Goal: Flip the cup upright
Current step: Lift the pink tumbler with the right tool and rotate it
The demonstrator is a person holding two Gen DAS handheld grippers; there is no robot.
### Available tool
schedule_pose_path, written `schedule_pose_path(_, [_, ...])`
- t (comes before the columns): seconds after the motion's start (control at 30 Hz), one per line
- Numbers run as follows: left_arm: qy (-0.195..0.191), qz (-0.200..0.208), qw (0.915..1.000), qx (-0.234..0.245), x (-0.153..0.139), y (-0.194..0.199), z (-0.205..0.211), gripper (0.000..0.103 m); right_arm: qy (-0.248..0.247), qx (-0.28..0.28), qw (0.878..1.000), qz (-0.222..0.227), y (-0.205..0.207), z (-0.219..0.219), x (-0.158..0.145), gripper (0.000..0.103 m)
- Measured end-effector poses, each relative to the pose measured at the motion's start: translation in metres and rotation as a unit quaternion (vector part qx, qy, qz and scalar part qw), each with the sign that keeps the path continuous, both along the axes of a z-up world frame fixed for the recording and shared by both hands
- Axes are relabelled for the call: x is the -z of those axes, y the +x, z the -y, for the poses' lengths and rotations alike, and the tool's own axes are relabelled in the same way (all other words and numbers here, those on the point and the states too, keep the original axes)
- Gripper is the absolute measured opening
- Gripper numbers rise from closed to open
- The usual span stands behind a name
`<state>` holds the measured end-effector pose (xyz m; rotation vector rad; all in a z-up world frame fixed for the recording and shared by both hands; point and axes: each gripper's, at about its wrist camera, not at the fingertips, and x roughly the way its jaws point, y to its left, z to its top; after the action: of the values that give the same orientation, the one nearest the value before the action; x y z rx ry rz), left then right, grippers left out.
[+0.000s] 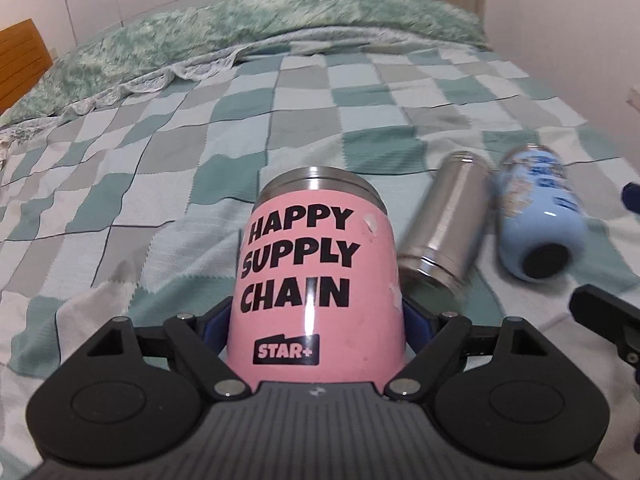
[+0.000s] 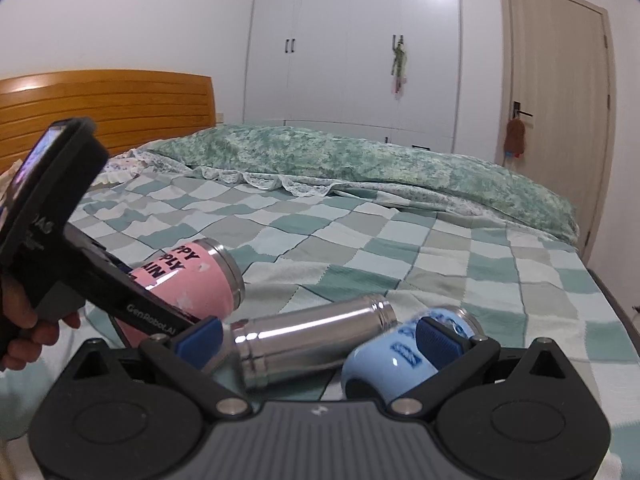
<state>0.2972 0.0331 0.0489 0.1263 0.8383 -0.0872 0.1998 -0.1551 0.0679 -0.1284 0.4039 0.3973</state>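
Observation:
A pink cup (image 1: 316,280) printed "HAPPY SUPPLY CHAIN", with a steel rim, lies tilted between the fingers of my left gripper (image 1: 316,320), which is shut on it. In the right wrist view the pink cup (image 2: 192,280) is lifted at an angle off the bed, rim pointing right. A steel cup (image 1: 444,220) (image 2: 312,340) and a light blue cup (image 1: 536,216) (image 2: 400,356) lie on their sides on the bed. My right gripper (image 2: 316,340) is open, its fingers straddling the steel and blue cups.
The checkered green bedspread (image 1: 160,168) covers the bed. A rumpled green quilt (image 2: 360,164) lies along the far side. A wooden headboard (image 2: 104,108) is at the left; a white wardrobe (image 2: 352,48) and a door (image 2: 560,100) stand behind.

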Motion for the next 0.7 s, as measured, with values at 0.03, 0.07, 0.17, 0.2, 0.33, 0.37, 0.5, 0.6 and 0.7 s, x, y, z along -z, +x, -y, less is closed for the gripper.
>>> schedule_pose_path(0.03, [-0.001,0.002,1.0,0.004,-0.003,-0.008,0.001,0.084,-0.002,0.003,1.0,0.0,-0.008,0.001,-0.002,0.103])
schedule_pose_path(0.07, [-0.001,0.006,1.0,0.005,-0.006,-0.017,0.003,0.084,-0.006,0.008,1.0,0.0,-0.018,0.003,-0.004,0.103])
schedule_pose_path(0.17, [-0.003,0.021,0.9997,0.01,-0.015,-0.044,0.007,0.084,-0.008,0.016,1.0,-0.003,-0.042,0.008,-0.01,0.103])
schedule_pose_path(0.2, [-0.005,0.026,0.9996,0.011,-0.018,-0.055,0.008,0.084,-0.008,0.018,1.0,-0.003,-0.051,0.01,-0.013,0.103])
schedule_pose_path(0.33, [-0.016,0.036,0.9992,0.003,-0.024,-0.096,0.01,0.084,-0.007,0.014,1.0,-0.003,-0.084,0.015,-0.021,0.103])
schedule_pose_path(0.37, [-0.019,0.037,0.9991,-0.002,-0.024,-0.107,0.011,0.084,-0.008,0.011,1.0,-0.005,-0.089,0.016,-0.022,0.103])
schedule_pose_path(0.5, [-0.028,0.038,0.9985,-0.027,-0.02,-0.14,0.012,0.084,-0.014,-0.006,1.0,-0.015,-0.115,0.018,-0.019,0.103])
schedule_pose_path(0.6, [-0.039,0.03,0.9976,-0.048,-0.014,-0.155,0.013,0.084,-0.019,-0.02,0.999,-0.027,-0.129,0.02,-0.011,0.103])
schedule_pose_path(0.7, [-0.05,0.016,0.9968,-0.061,-0.002,-0.161,0.018,0.084,-0.023,-0.026,0.999,-0.039,-0.136,0.022,-0.003,0.103])
